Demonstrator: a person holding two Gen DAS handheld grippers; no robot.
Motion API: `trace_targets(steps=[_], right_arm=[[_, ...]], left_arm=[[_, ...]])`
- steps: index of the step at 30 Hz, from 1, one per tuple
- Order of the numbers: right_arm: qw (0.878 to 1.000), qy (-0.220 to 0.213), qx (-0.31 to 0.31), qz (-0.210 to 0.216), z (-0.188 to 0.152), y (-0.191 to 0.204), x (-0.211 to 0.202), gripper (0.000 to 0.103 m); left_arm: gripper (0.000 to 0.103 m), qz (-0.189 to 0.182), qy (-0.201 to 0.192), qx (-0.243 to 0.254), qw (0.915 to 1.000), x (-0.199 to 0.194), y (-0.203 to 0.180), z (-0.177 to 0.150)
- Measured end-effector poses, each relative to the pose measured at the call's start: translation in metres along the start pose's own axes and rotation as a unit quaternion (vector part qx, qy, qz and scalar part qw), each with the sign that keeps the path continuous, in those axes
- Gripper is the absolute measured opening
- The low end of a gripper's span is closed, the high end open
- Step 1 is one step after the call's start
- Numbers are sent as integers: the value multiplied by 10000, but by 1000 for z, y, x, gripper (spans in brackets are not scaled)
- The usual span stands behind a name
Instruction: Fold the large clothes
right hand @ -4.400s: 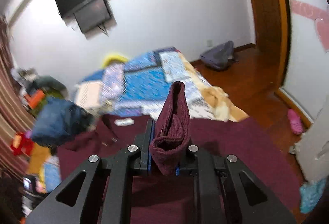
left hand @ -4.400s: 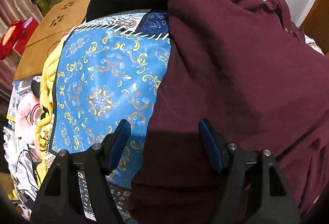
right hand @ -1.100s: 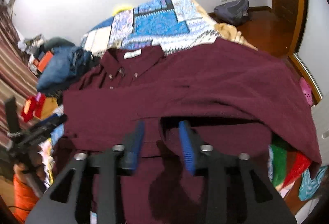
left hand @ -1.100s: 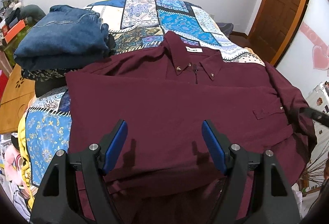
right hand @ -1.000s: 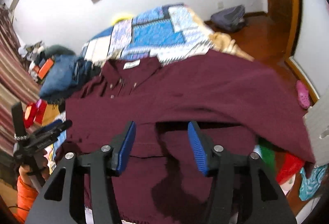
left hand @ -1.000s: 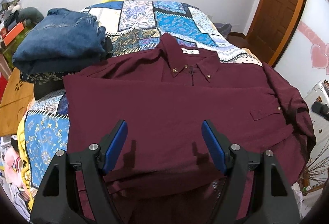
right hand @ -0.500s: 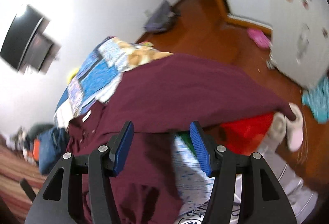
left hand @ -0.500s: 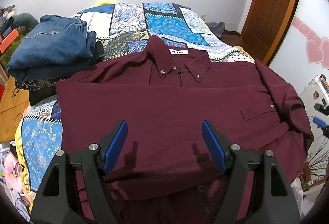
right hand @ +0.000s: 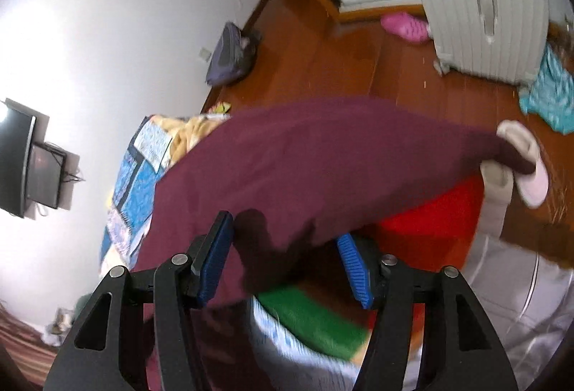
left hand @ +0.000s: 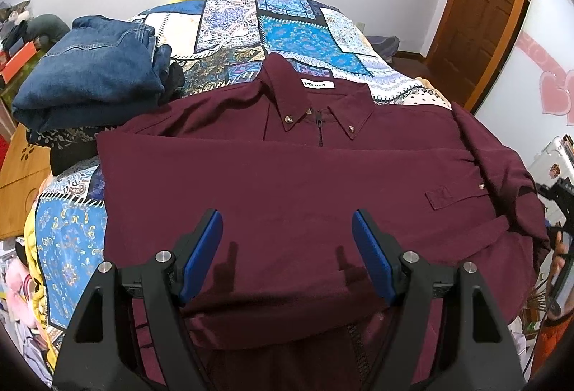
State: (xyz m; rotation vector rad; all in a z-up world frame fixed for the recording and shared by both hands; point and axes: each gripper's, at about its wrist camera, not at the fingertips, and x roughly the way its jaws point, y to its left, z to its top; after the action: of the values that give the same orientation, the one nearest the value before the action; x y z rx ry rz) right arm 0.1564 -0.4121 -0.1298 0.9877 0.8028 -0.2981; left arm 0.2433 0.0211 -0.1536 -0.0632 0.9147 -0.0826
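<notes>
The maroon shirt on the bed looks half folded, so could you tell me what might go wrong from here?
1. The maroon shirt overhangs the bed's right edge; its sleeve end hangs toward the slippers and may slide down.
2. The right tool, jaws just opening, has loose fabric between unpressed pads, so closing could bunch it.
3. The left tool hovers open, so nothing pins the fold.
</notes>
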Motion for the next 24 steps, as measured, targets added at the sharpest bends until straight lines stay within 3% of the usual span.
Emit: trace_targets(steps=[2, 4, 6, 10, 14, 19, 24], right_arm=[[9997, -120, -171, -147, 4, 8, 3, 50], [9983, -211, -469, -269, 7, 19, 6, 23], [9963, -205, -784, -298, 9, 31, 8, 13], [9897, -508, -1323, -178, 13, 60, -10, 11], [9780, -826, -1881, 373, 18, 105, -41, 7], [9473, -940, -2818, 1202, 0, 183, -78, 7], [9069, -448, -3698, 1968, -51, 252, -85, 7]], left_arm=[[73, 33, -22, 41, 10000, 0, -1, 0], [73, 76, -60, 95, 9999, -1, -3, 0], [73, 103, -110, 131, 9998, -3, -2, 1], [73, 119, -195, 102, 9997, -8, 3, 3], [73, 155, -290, 13, 9995, -13, 11, 4], [73, 193, -447, -133, 9987, -24, 26, 5], [73, 265, -628, -317, 9972, -38, 44, 4]])
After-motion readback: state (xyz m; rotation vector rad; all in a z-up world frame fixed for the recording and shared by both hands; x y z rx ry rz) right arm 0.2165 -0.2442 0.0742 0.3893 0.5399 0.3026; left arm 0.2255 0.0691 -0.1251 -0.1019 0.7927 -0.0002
